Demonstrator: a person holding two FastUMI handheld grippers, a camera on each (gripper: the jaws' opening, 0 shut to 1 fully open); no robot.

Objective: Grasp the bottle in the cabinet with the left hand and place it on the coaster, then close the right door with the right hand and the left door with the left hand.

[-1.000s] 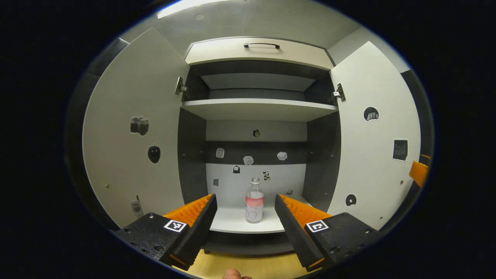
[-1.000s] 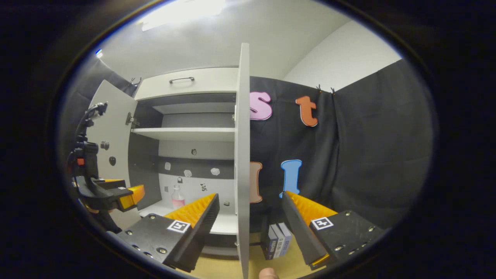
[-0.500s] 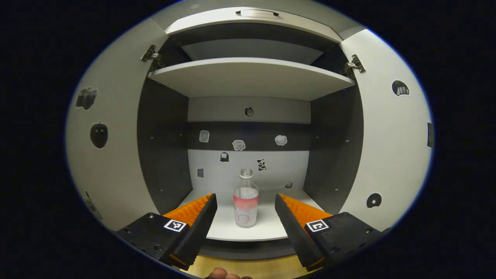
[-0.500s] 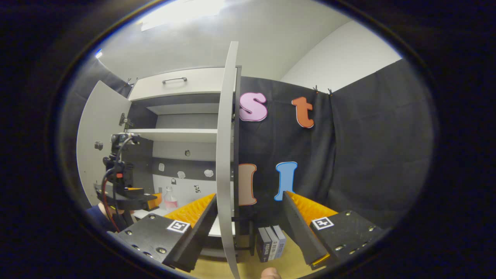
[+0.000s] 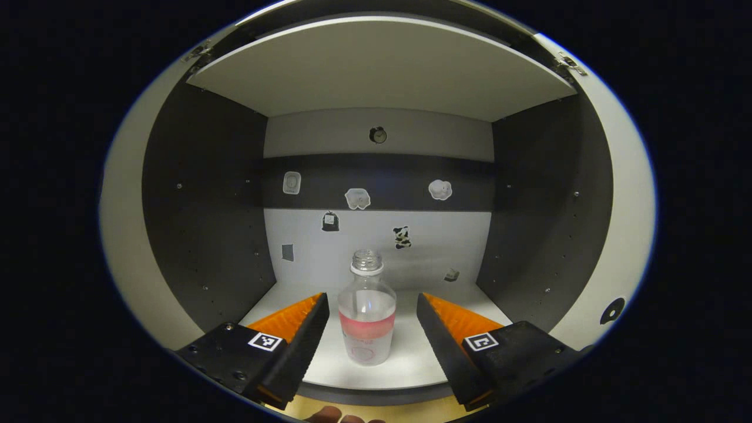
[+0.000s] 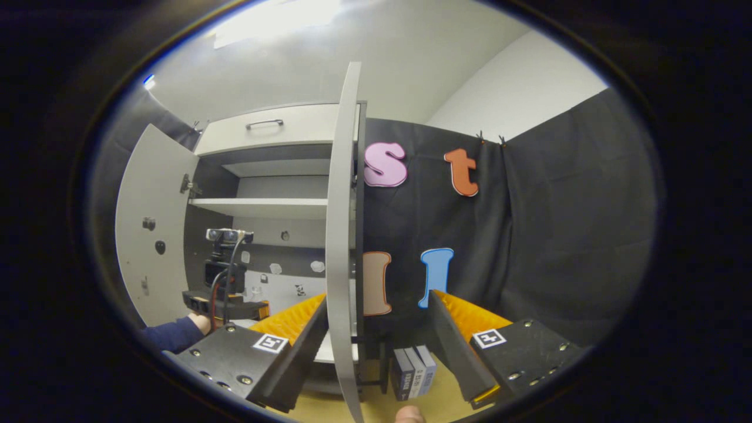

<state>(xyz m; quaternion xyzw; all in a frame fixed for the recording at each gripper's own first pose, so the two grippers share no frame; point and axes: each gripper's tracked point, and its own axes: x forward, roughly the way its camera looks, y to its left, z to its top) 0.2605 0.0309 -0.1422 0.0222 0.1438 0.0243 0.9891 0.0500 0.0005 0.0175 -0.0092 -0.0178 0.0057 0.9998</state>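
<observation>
One clear plastic bottle with pink band (image 5: 366, 317) upright on white cabinet shelf (image 5: 411, 364), neck up, uncapped, left hand-held gripper (image 5: 370, 320) spread wide either side, untouching, right hand-held gripper (image 6: 379, 320) wide astride right door's edge (image 6: 341, 235), two doors open.

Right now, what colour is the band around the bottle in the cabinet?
Pink-red, around the clear bottle; it shows best in the left gripper view.

Left claw (image 5: 370, 320) and right claw (image 6: 379, 320) both gape wide

No text can be read: print on the bottle (image 5: 366, 320) label and box (image 6: 415, 371) spines is too small.
</observation>
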